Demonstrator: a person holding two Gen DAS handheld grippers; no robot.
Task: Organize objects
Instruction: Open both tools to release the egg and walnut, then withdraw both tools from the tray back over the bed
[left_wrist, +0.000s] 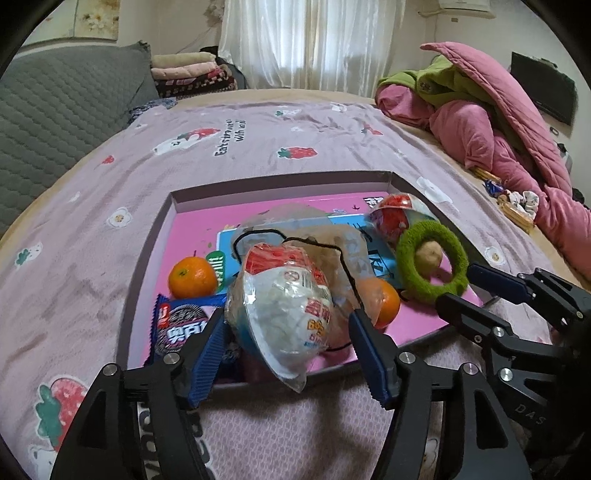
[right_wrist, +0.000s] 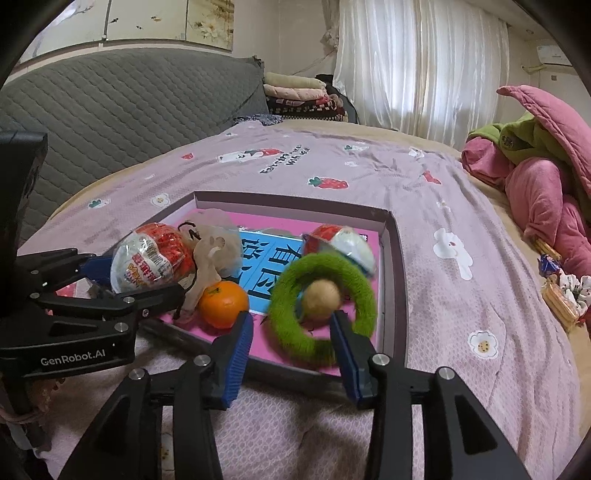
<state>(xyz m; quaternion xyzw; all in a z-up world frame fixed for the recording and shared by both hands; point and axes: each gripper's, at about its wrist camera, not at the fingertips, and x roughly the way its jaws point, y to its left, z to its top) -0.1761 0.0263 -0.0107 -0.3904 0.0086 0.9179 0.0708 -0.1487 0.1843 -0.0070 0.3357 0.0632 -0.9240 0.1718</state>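
Observation:
A shallow pink box (left_wrist: 388, 181) lies on the bed. My left gripper (left_wrist: 288, 315) stands open around a wrapped red-and-white toy egg (left_wrist: 284, 295); a gap shows at its right pad. My right gripper (right_wrist: 291, 316) is open too, with the rim of a blurred green fuzzy ring (right_wrist: 295, 339) between its fingertips. A beige ball (right_wrist: 321, 295) shows through the ring. In the box lie two oranges (left_wrist: 192, 277) (left_wrist: 386, 301), a second toy egg (left_wrist: 395, 218), a blue cookie packet (left_wrist: 177, 325) and a clear bag with a black cord (left_wrist: 325, 240).
The bed carries a mauve strawberry-print sheet (left_wrist: 258, 140). A heap of pink and green quilts (left_wrist: 480, 122) fills the right side, with loose snacks (right_wrist: 557, 295) beside it. A grey quilted headboard (right_wrist: 110, 110) stands at the left, folded blankets (left_wrist: 192, 70) behind.

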